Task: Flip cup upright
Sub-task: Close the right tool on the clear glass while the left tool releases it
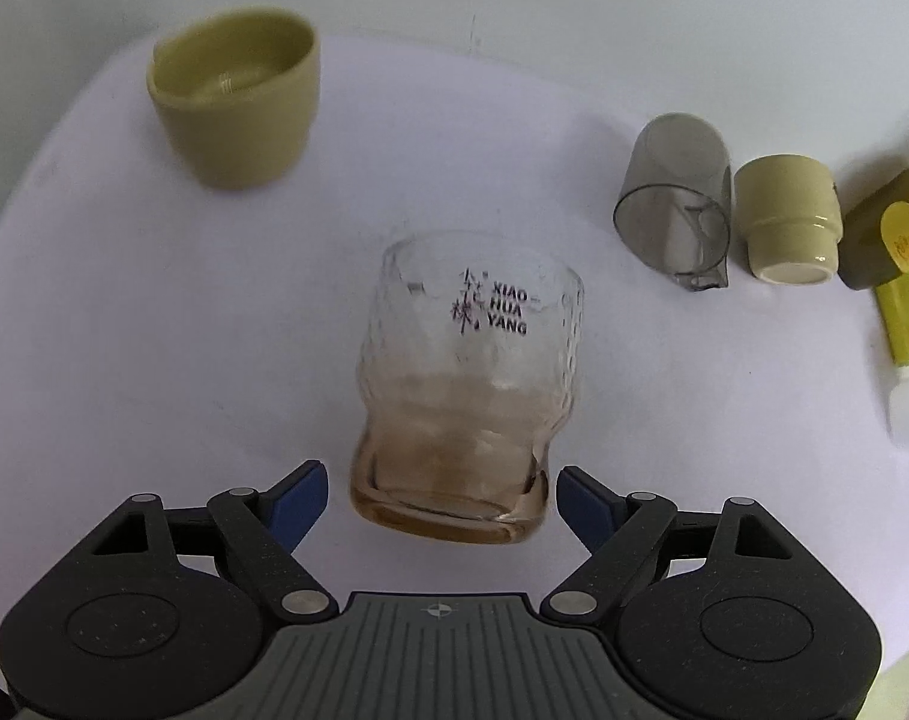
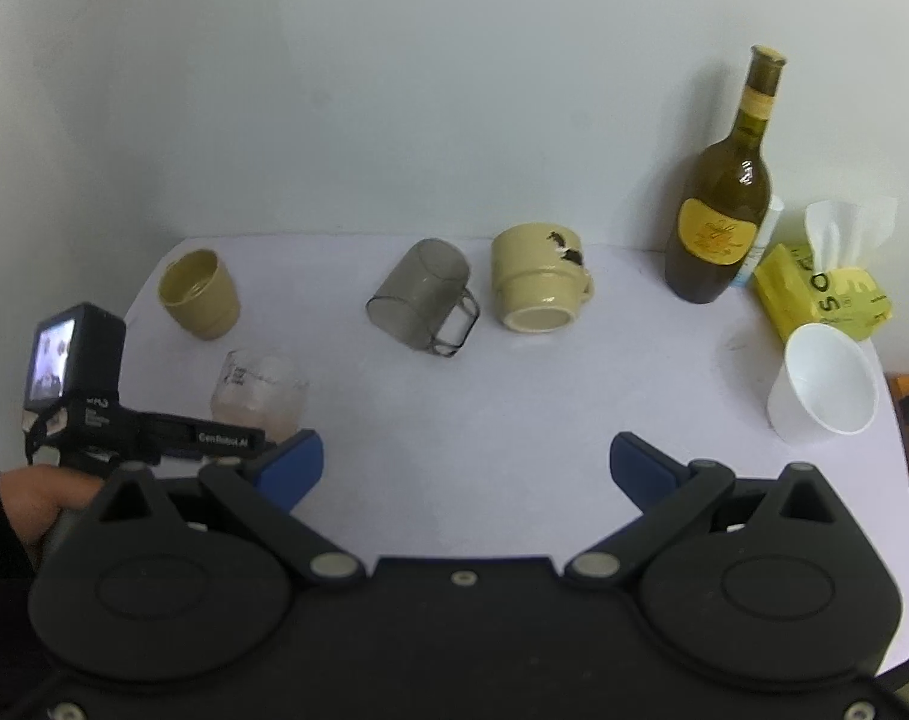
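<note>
My left gripper (image 1: 441, 495) is spread wide, blue pads either side of the glass cup (image 1: 469, 384) without touching it. The cup stands upright on the white table (image 1: 154, 360), its amber base just ahead of the fingers. My right gripper (image 2: 466, 462) is also released, hovering over bare tabletop. Farther back I see an upright olive cup (image 1: 235, 102), then a smoky mug (image 2: 424, 303) on its side, a cream mug (image 2: 538, 276) and a wine bottle (image 2: 721, 204).

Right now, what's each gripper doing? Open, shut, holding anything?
Left gripper: open, jaws either side of the glass cup, not clamped.
Right gripper: open, holding nothing.
</note>
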The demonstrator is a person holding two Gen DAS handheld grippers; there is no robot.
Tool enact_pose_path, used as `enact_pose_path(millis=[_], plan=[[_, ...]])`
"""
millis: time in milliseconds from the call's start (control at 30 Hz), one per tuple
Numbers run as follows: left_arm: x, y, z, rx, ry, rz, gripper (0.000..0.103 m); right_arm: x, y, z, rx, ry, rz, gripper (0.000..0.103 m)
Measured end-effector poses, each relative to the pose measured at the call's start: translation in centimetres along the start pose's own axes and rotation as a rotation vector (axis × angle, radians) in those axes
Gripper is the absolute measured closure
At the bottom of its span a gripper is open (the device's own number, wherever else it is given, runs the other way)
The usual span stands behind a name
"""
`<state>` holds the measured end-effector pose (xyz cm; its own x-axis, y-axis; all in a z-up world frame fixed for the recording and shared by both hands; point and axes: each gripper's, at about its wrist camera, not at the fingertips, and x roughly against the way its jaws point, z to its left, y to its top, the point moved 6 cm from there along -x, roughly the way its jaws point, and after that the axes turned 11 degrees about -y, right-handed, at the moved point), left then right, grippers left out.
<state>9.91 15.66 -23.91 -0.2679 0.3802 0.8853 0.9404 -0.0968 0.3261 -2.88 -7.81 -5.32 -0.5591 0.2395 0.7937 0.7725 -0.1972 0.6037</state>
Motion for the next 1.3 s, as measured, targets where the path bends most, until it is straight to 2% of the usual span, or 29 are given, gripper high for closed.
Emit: enact_pose_path(millis=[33, 133, 333, 400, 467, 600, 800, 867, 1000, 1133, 1167, 1300], plan=[[-0.2, 0.2, 0.4, -0.018, -0.01, 0.0, 0.031, 0.0, 0.1, 0.0, 0.001, -0.001, -0.004, 0.0], [0.1, -0.2, -0.4, -0.033, -0.022, 0.002, 0.035, 0.2, 0.6, 0.6, 0.01, -0.013, -0.011, 0.0], [0.0, -0.8, -1.5, -0.091, -0.036, 0.001, 0.035, 0.4, -0.7, 1.9, 0.062, -0.031, 0.008, 0.0], [0.1, -0.9, -1.4, -0.078, -0.045, 0.018, 0.035, 0.3, -0.7, 1.9, 0.05, -0.031, 0.014, 0.0], [0.5, -1.1, -0.7, -0.019, -0.048, 0.057, 0.034, 0.0, -0.3, 2.2, 0.019, -0.015, 0.025, 0.0], [2.4, -1.1, 0.0, 0.006, -0.085, 0.023, 0.028, -0.3, -0.1, 3.9, 0.046, 0.001, 0.021, 0.0], [7.0, -1.6, 3.2, 0.053, -0.107, -0.039, 0.027, -1.4, -1.8, 8.0, 0.122, 0.045, 0.072, 0.0], [9.1, -1.8, 5.6, 0.085, -0.083, -0.07, 0.027, -2.1, -2.3, 9.7, 0.142, 0.057, 0.093, 0.0], [12.3, -2.0, 10.0, 0.164, -0.007, -0.128, 0.019, -3.2, -2.7, 12.6, 0.162, 0.084, 0.104, 0.0], [15.7, -2.3, 14.1, 0.198, 0.036, -0.173, 0.018, -4.9, -3.6, 15.8, 0.158, 0.12, 0.134, 0.002], [16.7, -2.5, 15.2, 0.207, 0.048, -0.181, 0.018, -5.4, -4.0, 16.6, 0.162, 0.107, 0.147, 0.005], [19.5, -3.1, 17.9, 0.211, 0.062, -0.203, 0.018, -7.5, -5.1, 19.3, 0.143, 0.087, 0.171, 0.006]])
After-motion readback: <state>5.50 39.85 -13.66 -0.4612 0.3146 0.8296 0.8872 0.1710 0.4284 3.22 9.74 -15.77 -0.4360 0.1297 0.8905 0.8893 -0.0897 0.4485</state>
